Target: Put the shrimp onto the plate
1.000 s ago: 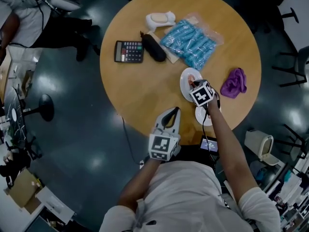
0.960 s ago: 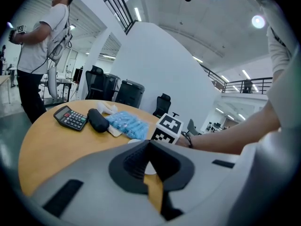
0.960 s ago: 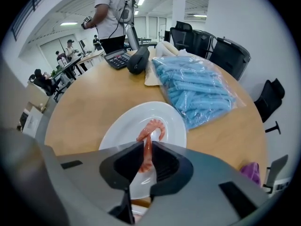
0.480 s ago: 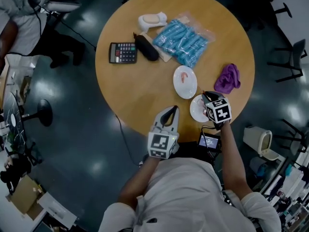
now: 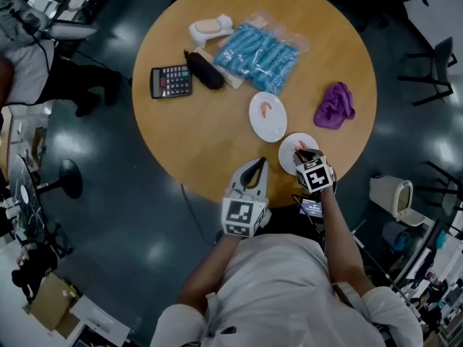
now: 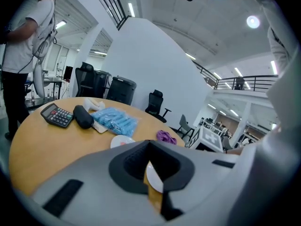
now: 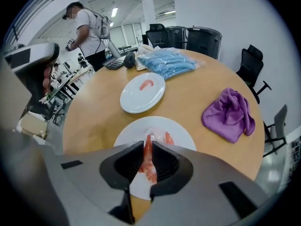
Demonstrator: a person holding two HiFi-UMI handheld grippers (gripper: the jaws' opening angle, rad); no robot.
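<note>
Starting at the left of the round counter [image 5: 210, 139], a calculator [image 5: 171, 82], a black pouch [image 5: 205, 71] and a white moulded object [image 5: 210, 27] lie together, with a bag of blue packets [image 5: 259, 49] just beside them. All are well apart from the work. The left gripper [image 5: 255, 166] hangs off the near edge of the counter, its jaws drawn almost together with nothing between them.

Next comes the far plate [image 5: 269, 132], which carries one shrimp [image 5: 266, 108]. Just beside it, at the near edge, is the near plate [image 5: 287, 152]. The right gripper [image 7: 147, 147] is over this plate, its jaws pinching a pink shrimp [image 7: 147, 163] across the middle of its body. Another piece of shrimp [image 7: 168, 138] lies on the white just to its right. Whether the held one already touches the plate or hangs just above it, I cannot tell.

A shrimp is probably light, soft and a little slick, so a gentle pinch across the thick mid-body suits it. A hard squeeze would crush it, and a hold on the tail might slip.

Furthest right, a crumpled purple cloth [image 5: 334, 105] lies near both plates but clear of them. Nothing blocks the drop except the piece already lying there.
</note>
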